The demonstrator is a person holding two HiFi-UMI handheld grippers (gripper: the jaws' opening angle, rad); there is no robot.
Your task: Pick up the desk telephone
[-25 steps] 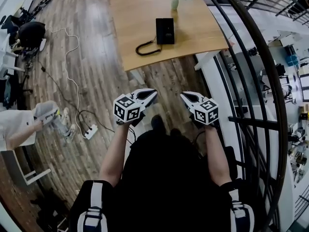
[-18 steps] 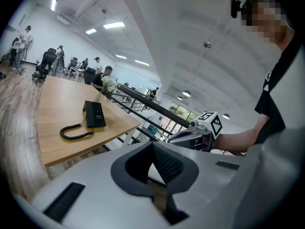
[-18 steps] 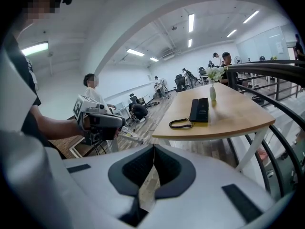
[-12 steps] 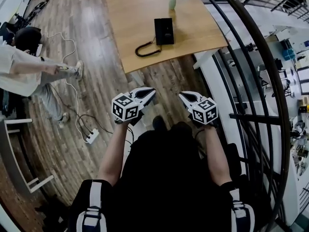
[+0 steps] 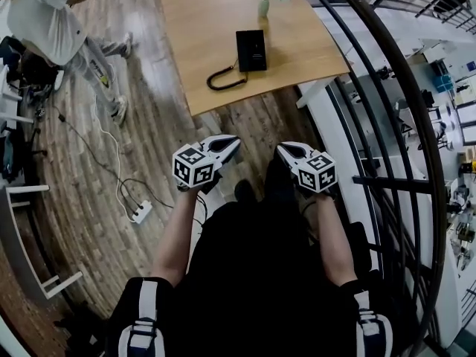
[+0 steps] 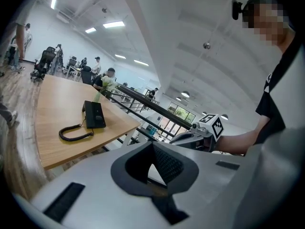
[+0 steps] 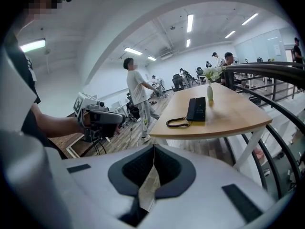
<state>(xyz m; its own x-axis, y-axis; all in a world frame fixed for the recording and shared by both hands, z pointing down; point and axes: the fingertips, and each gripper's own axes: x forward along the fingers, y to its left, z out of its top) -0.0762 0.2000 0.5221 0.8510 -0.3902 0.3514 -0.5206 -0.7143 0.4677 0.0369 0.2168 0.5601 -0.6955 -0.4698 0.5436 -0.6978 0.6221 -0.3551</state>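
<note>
The black desk telephone [image 5: 251, 50] lies flat near the front edge of the wooden table [image 5: 197, 21], its coiled cord [image 5: 223, 80] looping to its left. It also shows in the left gripper view [image 6: 95, 114] and the right gripper view [image 7: 196, 109]. My left gripper [image 5: 234, 141] and right gripper [image 5: 282, 149] are held side by side in front of my body, well short of the table and above the floor. Both are shut with nothing between their pads. Both point toward the table.
A small vase with flowers [image 5: 265, 4] stands on the table behind the phone. A curved black railing [image 5: 387, 88] runs along the right. A person in white [image 5: 52, 21] walks at the far left. A power strip [image 5: 140, 213] and cables lie on the wooden floor.
The person in white has walked from the lower left of the floor up to the top left. Both grippers have stayed where they were, still shut.
</note>
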